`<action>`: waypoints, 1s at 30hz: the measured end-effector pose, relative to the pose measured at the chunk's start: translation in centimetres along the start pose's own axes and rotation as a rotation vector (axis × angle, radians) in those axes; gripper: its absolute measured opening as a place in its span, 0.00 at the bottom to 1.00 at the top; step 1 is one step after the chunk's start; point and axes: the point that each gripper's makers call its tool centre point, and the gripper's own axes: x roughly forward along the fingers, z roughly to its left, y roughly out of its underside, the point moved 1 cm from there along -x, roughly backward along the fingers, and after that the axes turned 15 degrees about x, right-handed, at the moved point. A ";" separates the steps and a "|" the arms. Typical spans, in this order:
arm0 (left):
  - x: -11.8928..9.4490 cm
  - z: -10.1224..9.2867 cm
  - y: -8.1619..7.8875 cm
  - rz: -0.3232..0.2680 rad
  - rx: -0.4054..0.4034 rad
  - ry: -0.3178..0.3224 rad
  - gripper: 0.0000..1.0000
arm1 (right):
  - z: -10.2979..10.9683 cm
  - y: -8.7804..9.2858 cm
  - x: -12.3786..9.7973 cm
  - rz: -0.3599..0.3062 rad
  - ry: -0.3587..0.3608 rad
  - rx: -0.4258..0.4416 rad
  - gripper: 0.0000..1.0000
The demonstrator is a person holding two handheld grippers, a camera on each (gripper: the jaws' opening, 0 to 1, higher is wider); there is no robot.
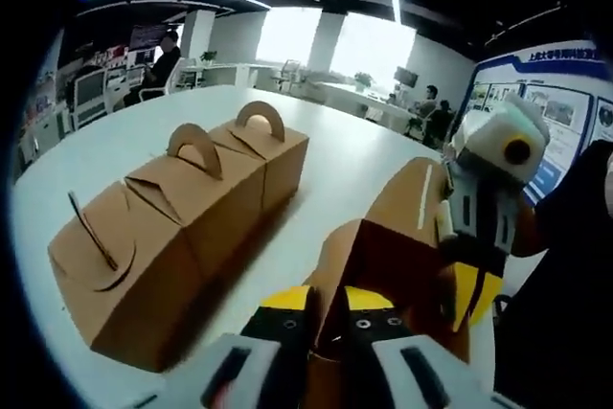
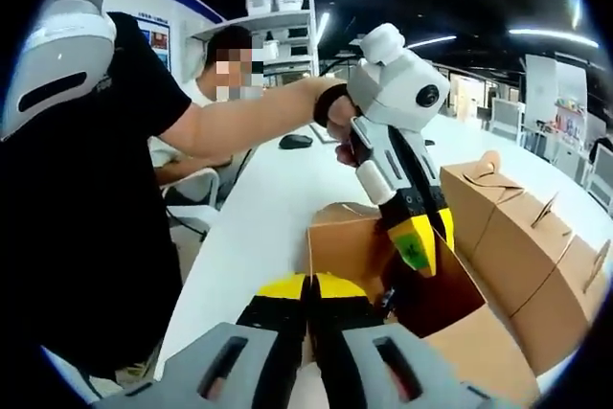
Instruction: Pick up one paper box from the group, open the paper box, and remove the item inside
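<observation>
In the left gripper view, the left hand-held gripper [image 1: 329, 311] pinches a flap of the opened paper box [image 1: 388, 265] on the white counter [image 1: 335, 165], beside three closed boxes [image 1: 182, 227]. In the right gripper view, the right hand-held gripper [image 2: 306, 299] pinches the box's near flap. Opening appears under way; next, spread the flaps and reach inside.

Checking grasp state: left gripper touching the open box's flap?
Touching. In the left gripper view, the left gripper is closed on the open box's flap edge, no gap visible.
</observation>
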 end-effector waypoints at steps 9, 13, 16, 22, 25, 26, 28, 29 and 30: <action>-0.8 1.2 -1.2 -0.052 0.177 -0.162 0.36 | 0.0 0.0 0.1 0.006 -0.019 0.011 0.04; -1.5 0.7 -1.6 -0.089 0.211 -0.221 0.38 | 0.1 -0.1 0.1 -0.008 -0.030 -0.014 0.07; -2.9 0.6 -3.0 -0.185 0.214 -0.307 0.37 | -0.3 -0.1 0.0 -0.012 -0.018 -0.014 0.10; -8.8 1.2 -7.1 -0.427 0.172 -0.484 0.35 | -0.7 -0.4 0.1 0.004 0.020 -0.018 0.12; -10.0 0.2 -7.0 -0.424 0.187 -0.506 0.35 | -0.8 -0.9 0.3 -0.014 0.037 -0.007 0.13; -10.4 -0.2 -6.7 -0.420 0.190 -0.530 0.35 | -0.8 -1.2 0.3 -0.020 0.042 -0.010 0.13; -10.9 -0.3 -6.2 -0.420 0.188 -0.578 0.35 | -0.8 -1.5 0.1 -0.033 0.049 -0.020 0.15; -11.0 -0.9 -5.7 -0.436 0.178 -0.593 0.35 | -0.8 -2.0 -0.1 -0.052 0.062 -0.032 0.16; -11.0 -1.4 -5.2 -0.448 0.166 -0.596 0.35 | -0.8 -2.3 -0.3 -0.063 0.068 -0.037 0.17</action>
